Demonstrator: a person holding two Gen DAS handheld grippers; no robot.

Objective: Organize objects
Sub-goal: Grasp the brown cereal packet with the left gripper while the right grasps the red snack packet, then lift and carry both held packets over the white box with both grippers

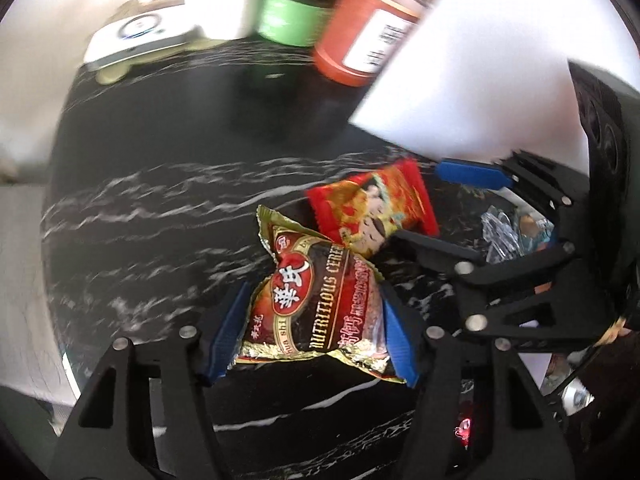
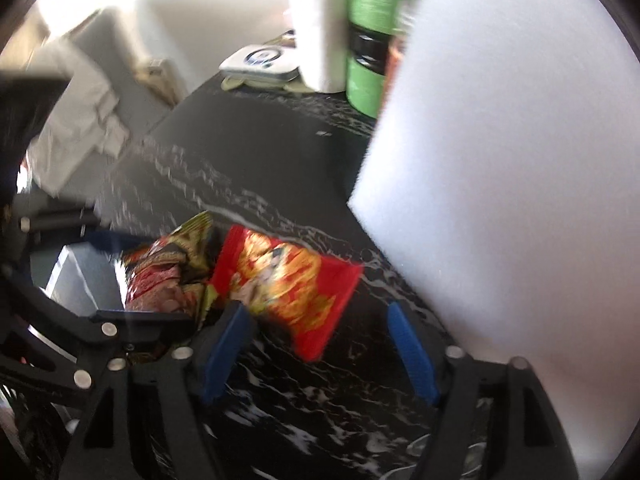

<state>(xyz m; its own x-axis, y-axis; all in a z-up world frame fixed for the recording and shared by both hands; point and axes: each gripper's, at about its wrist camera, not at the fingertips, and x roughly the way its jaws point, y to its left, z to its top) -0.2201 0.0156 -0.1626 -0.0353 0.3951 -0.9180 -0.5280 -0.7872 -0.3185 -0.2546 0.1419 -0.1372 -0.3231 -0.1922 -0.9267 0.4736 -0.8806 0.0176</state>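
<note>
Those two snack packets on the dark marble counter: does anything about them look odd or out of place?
Slightly. The brown cereal packet is crumpled and lies partly over the red snack packet, both askew on the counter. The left gripper straddles the cereal packet. Nothing looks torn or spilled.

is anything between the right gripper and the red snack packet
Nothing visible blocks it. The right gripper is open just above the black marble table, and the red snack packet already reaches between its fingers. The brown cereal packet lies beside it on the left, overlapping its edge.
</note>
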